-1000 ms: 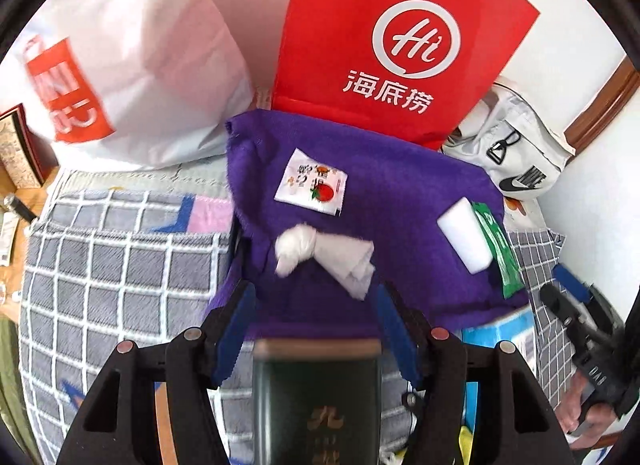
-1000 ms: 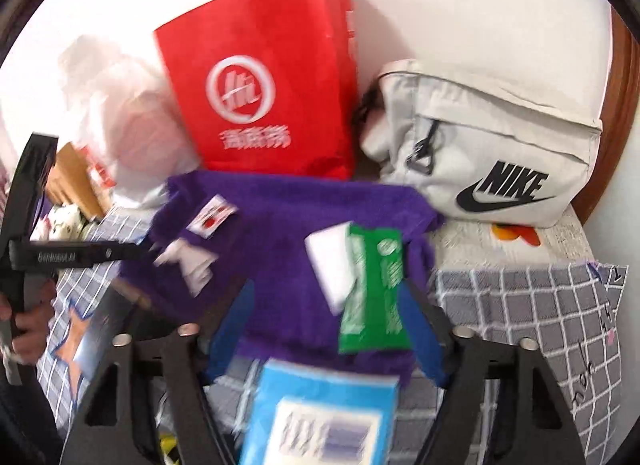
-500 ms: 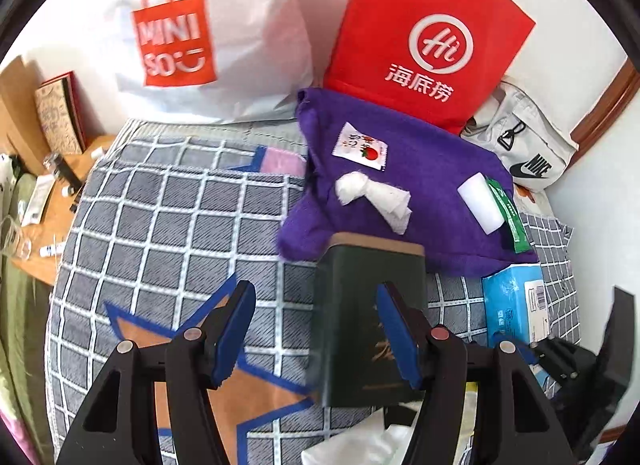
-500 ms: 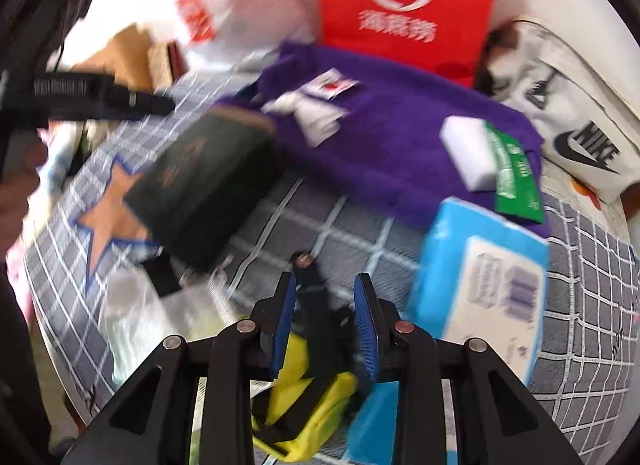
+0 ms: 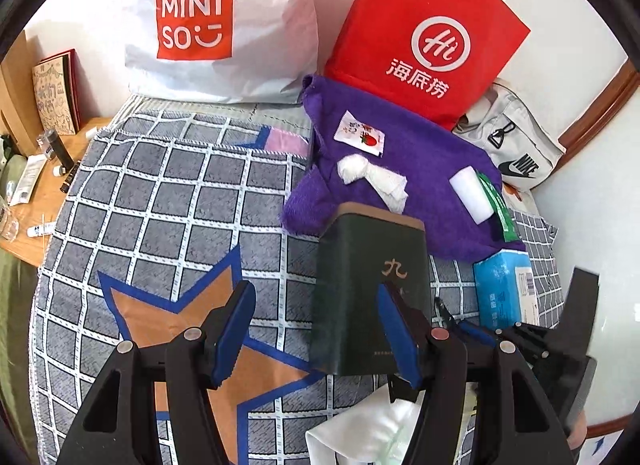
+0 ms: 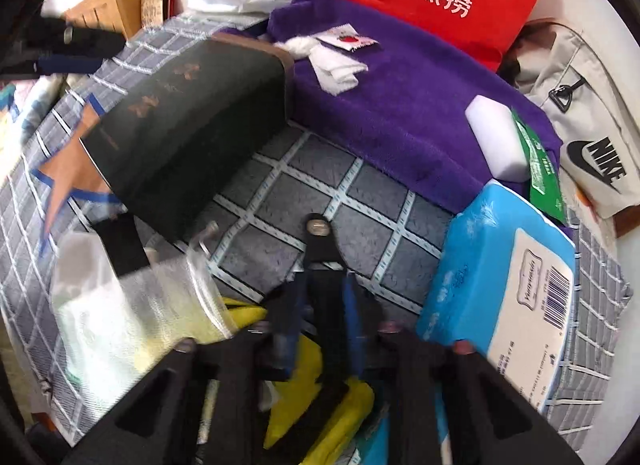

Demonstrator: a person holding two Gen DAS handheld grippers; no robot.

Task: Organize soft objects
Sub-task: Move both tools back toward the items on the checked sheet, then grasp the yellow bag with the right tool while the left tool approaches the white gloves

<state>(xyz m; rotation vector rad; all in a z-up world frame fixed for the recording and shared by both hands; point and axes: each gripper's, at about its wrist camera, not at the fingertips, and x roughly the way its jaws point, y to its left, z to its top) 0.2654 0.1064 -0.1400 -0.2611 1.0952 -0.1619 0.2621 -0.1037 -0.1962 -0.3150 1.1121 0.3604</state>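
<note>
— Both views have pulled back from the purple towel [image 5: 432, 169] in the last second. It filled the left view before; now far more of the checked blanket [image 5: 160, 205] on the bed shows ahead of it.

— And the left tool [image 5: 314, 293]?

— Half open, nothing between its blue pads. A dark green box [image 5: 360, 285] lies flat on the blanket, partly behind the tool's right finger, with its far end at the towel's near edge.

— The right tool [image 6: 322, 281]?

— It has dropped low and its jaws have just been closing. They now stand narrow, pinching a black riveted piece [image 6: 318, 241] that sticks out past the fingertips. Under it lies something yellow [image 6: 344, 405]; I cannot tell what either is.

— Where are the soft things?

— On the towel: a white knotted cloth [image 5: 372, 177] near the middle, a small printed sachet [image 5: 362, 137] just behind it, and a white sponge block [image 5: 470, 195] toward the right edge, touching a green packet [image 5: 496, 205]. A blue tissue pack [image 5: 504, 289] lies on the blanket just in front of the towel's right corner.

— Behind them?

— A red bag [image 5: 428, 45], a white bag [image 5: 220, 25] and a grey bag [image 5: 516, 149] stand against the wall.
</note>
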